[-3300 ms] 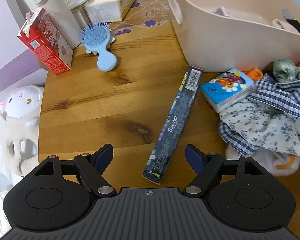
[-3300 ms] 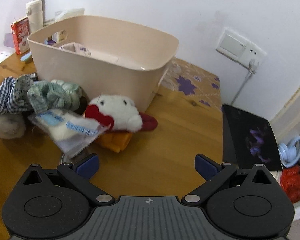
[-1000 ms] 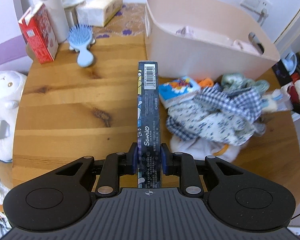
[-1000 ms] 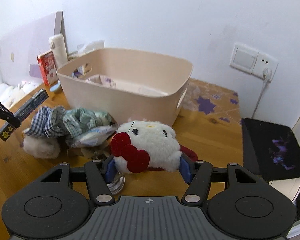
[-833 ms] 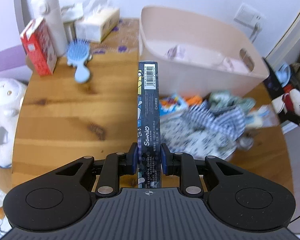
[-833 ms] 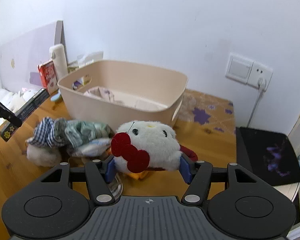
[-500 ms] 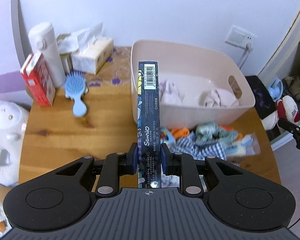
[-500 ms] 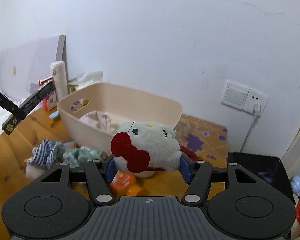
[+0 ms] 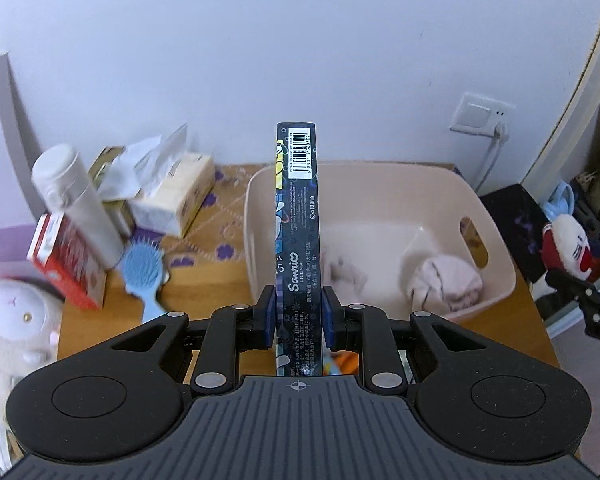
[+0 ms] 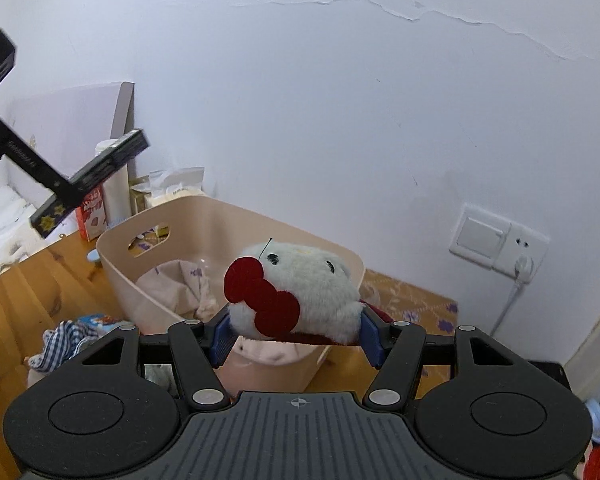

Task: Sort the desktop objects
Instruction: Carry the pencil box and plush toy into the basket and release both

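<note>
My left gripper (image 9: 299,316) is shut on a long dark Sanrio box (image 9: 297,216) and holds it high, pointing over the beige bin (image 9: 496,248). The box also shows in the right wrist view (image 10: 96,168) at the upper left. My right gripper (image 10: 296,334) is shut on a white plush toy with a red bow (image 10: 300,292) and holds it above the near rim of the bin (image 10: 148,296). The plush also shows in the left wrist view (image 9: 566,246) at the far right. Pale cloths (image 9: 444,282) lie in the bin.
On the wooden table (image 9: 204,300) stand a white bottle (image 9: 76,200), a red carton (image 9: 66,266), a tissue pack (image 9: 176,196) and a blue hairbrush (image 9: 144,276). A white plush (image 9: 12,320) sits at the left edge. Checked cloths (image 10: 66,340) lie beside the bin. A wall socket (image 10: 500,242) is behind.
Both grippers have risen and tilted up with their loads. The bin now lies under the box and the plush; more wall shows in both views.
</note>
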The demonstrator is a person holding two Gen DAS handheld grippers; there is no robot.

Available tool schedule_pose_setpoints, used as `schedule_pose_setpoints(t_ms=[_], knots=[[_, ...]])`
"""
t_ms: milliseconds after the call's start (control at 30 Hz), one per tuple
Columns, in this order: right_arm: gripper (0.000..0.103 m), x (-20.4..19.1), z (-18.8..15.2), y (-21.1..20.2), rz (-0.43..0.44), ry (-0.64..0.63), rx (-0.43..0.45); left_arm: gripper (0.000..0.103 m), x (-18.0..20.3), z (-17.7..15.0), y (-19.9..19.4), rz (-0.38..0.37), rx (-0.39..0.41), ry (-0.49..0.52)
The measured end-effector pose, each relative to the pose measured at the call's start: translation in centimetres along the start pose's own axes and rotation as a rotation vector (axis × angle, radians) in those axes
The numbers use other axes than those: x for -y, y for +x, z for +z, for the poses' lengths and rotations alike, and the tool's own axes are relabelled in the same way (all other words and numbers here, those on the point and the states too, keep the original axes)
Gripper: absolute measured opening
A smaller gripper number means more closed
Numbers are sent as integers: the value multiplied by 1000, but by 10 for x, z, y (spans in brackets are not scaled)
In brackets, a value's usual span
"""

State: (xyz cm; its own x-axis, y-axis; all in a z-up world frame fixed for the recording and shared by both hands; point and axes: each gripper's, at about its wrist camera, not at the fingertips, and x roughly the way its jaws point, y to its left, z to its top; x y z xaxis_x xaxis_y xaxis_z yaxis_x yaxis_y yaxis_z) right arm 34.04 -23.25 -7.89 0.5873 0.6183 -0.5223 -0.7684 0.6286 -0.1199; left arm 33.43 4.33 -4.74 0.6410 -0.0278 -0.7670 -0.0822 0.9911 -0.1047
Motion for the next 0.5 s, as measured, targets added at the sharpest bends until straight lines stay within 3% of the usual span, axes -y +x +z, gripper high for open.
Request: schedule_pose_setpoints(t_ms=[500], knots=[[60,-7,27,50,-3,20,6,23,48,33,58,12,-24,121]])
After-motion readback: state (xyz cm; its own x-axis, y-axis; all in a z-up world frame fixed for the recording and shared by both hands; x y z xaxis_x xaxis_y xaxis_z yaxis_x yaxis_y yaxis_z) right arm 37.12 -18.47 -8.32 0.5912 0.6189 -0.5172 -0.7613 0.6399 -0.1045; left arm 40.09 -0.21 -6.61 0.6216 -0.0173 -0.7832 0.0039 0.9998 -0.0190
